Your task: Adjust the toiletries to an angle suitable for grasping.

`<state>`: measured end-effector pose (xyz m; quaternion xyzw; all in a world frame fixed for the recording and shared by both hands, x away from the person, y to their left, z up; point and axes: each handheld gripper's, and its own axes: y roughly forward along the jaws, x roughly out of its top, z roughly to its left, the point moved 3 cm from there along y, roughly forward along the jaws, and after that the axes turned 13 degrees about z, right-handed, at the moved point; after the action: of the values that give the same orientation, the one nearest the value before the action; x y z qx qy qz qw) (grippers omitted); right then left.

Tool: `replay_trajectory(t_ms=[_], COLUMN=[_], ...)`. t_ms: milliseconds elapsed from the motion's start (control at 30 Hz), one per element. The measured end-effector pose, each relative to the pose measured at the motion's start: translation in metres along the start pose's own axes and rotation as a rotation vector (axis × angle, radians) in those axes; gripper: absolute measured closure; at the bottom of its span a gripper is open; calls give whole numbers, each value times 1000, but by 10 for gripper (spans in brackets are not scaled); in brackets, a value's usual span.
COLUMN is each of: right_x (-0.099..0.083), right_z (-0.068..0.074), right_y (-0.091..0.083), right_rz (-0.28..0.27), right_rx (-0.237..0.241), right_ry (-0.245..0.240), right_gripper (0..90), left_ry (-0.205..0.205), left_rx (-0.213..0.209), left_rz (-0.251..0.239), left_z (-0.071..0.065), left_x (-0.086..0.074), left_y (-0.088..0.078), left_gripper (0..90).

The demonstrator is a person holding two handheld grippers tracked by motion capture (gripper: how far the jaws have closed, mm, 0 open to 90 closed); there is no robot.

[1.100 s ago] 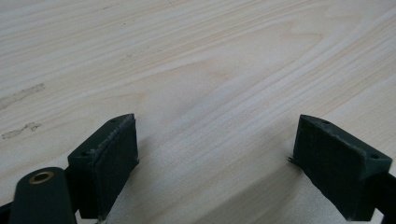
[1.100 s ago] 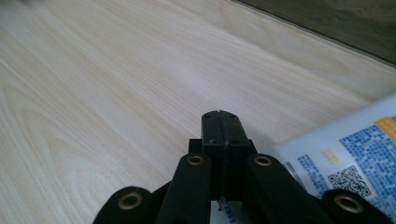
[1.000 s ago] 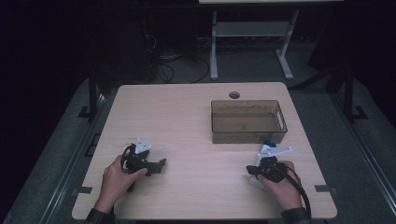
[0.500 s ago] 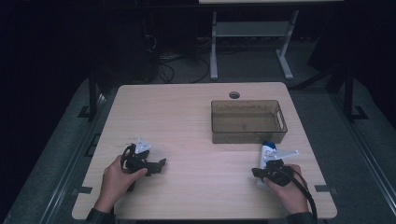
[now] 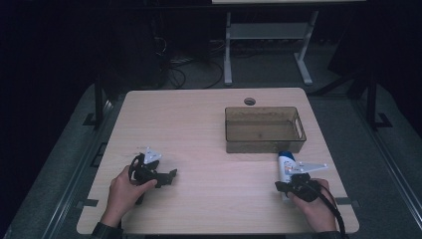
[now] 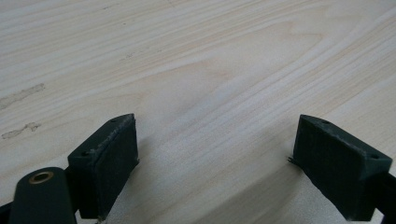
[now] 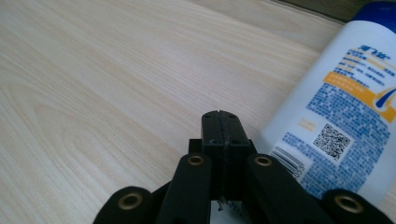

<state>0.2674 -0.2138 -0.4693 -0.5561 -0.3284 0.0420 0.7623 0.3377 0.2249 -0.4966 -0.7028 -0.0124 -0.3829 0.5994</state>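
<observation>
Right gripper view: right gripper (image 7: 221,122) fingers pressed together beside lying bottle (image 7: 341,112). Left gripper (image 6: 219,163) fingers spread over bench (image 6: 187,56). Next, probably: open, grab bottle.

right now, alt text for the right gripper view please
The right gripper, shut with nothing between its black jaws, points across a pale wooden table. A white bottle with a blue cap, blue and orange label, barcode and QR code lies just beside it.
</observation>
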Motion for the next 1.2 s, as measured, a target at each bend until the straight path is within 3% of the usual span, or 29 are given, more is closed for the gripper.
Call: replay_trajectory(t_ms=[1200], right_x=[-30], right_z=[-38], right_y=[-20], right_rz=[14], right_rx=[-35], right_ry=[90], right_gripper=[900], left_ry=[0], left_rx=[0], left_rz=[0], left_z=[0], left_x=[0], left_y=[0], left_gripper=[128])
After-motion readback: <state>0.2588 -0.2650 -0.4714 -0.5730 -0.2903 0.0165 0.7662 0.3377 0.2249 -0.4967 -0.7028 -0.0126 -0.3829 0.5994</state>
